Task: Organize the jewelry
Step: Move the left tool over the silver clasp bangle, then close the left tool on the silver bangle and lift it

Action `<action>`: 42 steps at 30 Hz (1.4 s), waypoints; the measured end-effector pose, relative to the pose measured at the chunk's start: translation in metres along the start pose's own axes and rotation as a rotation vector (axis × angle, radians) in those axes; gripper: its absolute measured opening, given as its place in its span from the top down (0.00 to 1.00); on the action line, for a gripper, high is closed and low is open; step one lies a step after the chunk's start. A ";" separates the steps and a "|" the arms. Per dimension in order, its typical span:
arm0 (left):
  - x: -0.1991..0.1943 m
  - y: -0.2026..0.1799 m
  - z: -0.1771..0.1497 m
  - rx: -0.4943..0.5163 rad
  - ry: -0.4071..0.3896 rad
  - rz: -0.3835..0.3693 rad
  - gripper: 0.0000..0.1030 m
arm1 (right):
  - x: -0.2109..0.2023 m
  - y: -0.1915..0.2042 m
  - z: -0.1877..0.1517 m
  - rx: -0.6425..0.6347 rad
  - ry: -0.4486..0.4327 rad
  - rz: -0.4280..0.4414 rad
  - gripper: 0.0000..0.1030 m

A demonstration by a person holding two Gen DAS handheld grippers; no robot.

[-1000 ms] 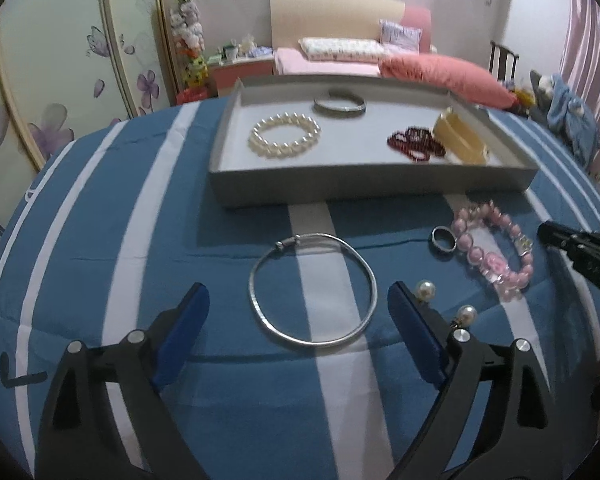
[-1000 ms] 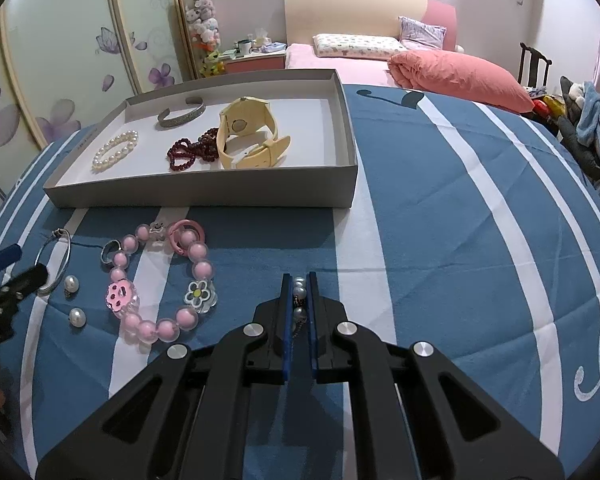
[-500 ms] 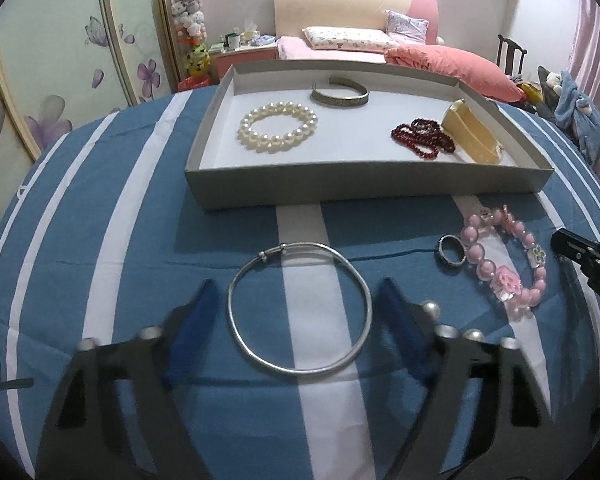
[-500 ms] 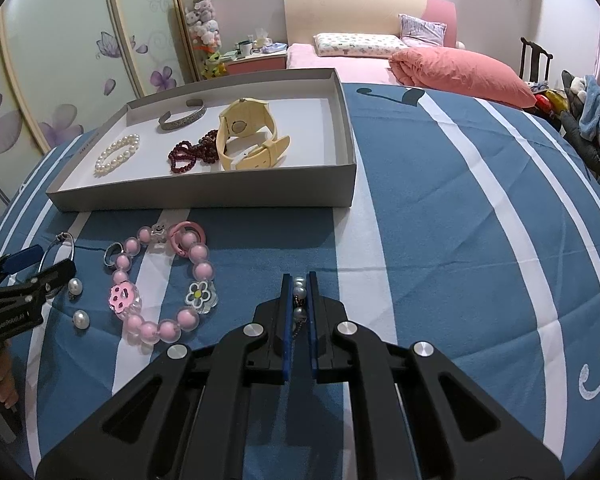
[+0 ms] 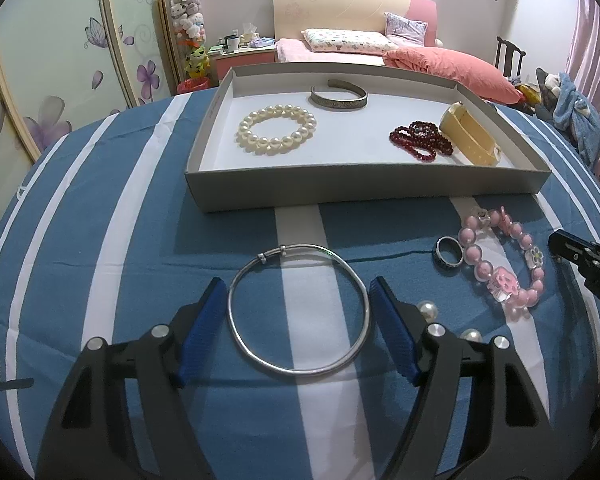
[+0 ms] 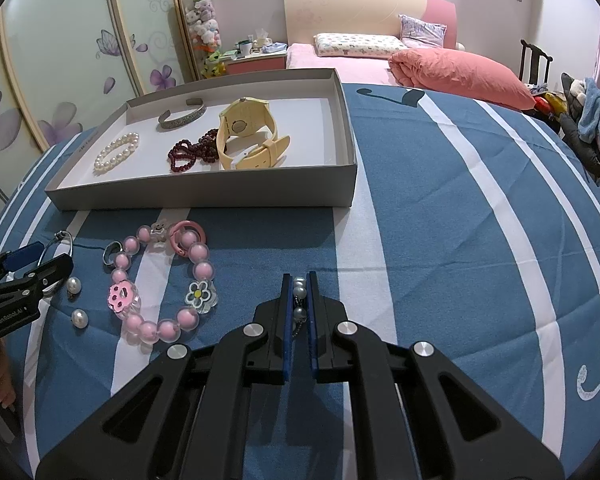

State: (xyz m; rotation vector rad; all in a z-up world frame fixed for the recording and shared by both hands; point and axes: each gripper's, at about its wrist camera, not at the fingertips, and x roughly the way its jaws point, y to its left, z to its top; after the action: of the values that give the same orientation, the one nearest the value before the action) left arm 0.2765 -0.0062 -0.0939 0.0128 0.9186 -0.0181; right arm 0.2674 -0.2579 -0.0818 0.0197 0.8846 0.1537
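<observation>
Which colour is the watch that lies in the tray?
Pale yellow watch, strap and case alike; it shows best in the right wrist view.

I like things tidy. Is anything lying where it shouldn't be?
Yes. The bangle, ring, pink bracelet and two pearls lie loose on the blue cloth, outside the tray. The other jewelry sits inside it.

On the blue striped bench (image 5: 100, 264), a thin silver bangle (image 5: 298, 312) lies before the grey cardboard tray (image 5: 364, 190); a pink beaded bracelet (image 5: 504, 264) lies right.
</observation>
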 end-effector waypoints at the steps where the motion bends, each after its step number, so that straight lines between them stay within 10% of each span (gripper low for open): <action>1: 0.000 0.001 0.001 -0.005 -0.002 -0.003 0.31 | 0.000 -0.001 0.000 0.006 -0.002 0.008 0.93; 42: -0.080 0.002 0.028 -0.023 -0.436 0.010 0.31 | -0.083 0.036 0.049 -0.042 -0.465 0.130 0.93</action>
State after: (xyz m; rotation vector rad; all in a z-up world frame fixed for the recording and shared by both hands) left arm 0.2504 -0.0037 -0.0133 -0.0081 0.4826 -0.0007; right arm 0.2491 -0.2322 0.0164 0.0710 0.4157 0.2764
